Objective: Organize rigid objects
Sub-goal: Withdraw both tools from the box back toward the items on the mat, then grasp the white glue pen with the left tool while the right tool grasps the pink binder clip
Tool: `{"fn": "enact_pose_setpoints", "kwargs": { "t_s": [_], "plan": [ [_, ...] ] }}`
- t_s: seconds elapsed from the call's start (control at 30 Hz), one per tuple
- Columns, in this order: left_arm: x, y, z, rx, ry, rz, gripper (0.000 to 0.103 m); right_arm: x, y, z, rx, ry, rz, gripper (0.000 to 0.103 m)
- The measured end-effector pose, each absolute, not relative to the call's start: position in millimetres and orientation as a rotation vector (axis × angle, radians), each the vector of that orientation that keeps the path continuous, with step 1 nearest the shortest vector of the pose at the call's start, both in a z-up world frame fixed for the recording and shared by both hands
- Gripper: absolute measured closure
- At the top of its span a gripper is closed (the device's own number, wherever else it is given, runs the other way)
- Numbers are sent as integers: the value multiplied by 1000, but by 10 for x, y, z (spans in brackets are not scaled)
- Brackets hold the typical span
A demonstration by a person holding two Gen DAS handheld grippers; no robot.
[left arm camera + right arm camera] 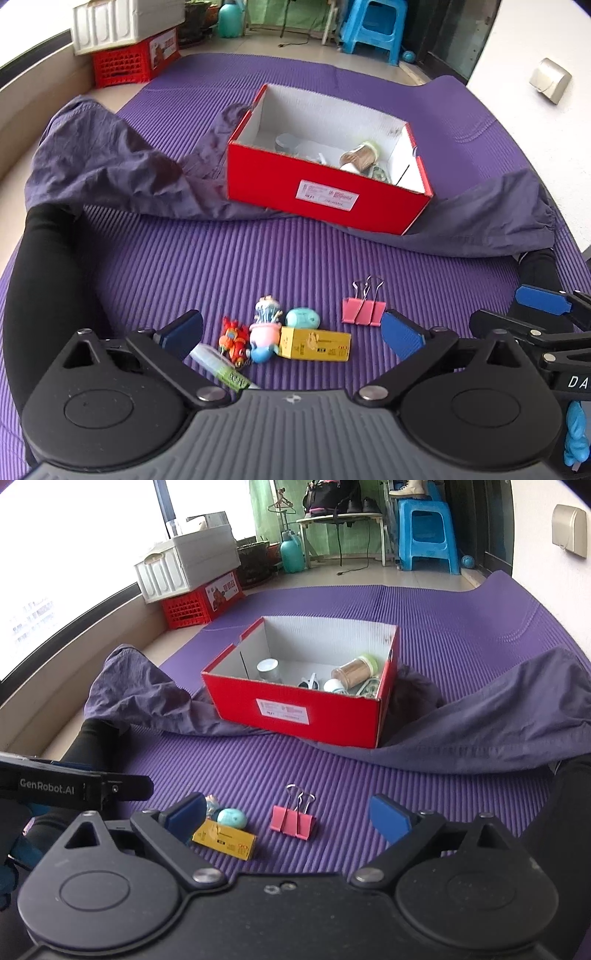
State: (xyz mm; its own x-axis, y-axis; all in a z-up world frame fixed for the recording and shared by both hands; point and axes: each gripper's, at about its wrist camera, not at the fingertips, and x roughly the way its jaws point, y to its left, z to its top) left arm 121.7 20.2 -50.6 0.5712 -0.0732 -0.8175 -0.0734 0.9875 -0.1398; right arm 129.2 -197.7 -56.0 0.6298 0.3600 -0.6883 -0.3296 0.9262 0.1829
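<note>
A red box [325, 192] [295, 710] stands open on the purple mat and holds a jar, a brown bottle and other small things. Near me lie a pink binder clip [362, 311] [293, 821], a yellow box [314, 343] [224, 839], a teal egg-shaped thing [303, 318] [231, 817], two small toy figures [263, 332] and a green-labelled tube [225, 371]. My left gripper [291, 338] is open just above the toys and yellow box. My right gripper [290, 819] is open around the binder clip's place, slightly above it.
A dark blue-grey cloth [110, 166] [498, 720] lies crumpled around the red box. My black-sleeved arms show at both sides. Beyond the mat stand a red crate [129, 61], a white bin [184, 565] and a blue stool [424, 535].
</note>
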Motion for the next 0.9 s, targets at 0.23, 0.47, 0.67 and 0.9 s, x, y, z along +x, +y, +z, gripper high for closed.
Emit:
{"fn": "enact_pose_setpoints", "kwargs": {
  "t_s": [0.23,0.47,0.67,0.9],
  "plan": [
    [1195,100,-791,-123,1054,43,0,1319,-1943,-656,19,825,395,8],
    [1268,117,-1165,-128,1148,73,0,1374,-1918,-815,-22,865,394,8],
    [1312,126,-1410,-110,1190,73,0,1487,-1900,-973,-39,903,381,8],
    [1305,-17,-1538,-39,1151,32,0,1680,-1835,-1220,-75,955,379,10]
  ]
}}
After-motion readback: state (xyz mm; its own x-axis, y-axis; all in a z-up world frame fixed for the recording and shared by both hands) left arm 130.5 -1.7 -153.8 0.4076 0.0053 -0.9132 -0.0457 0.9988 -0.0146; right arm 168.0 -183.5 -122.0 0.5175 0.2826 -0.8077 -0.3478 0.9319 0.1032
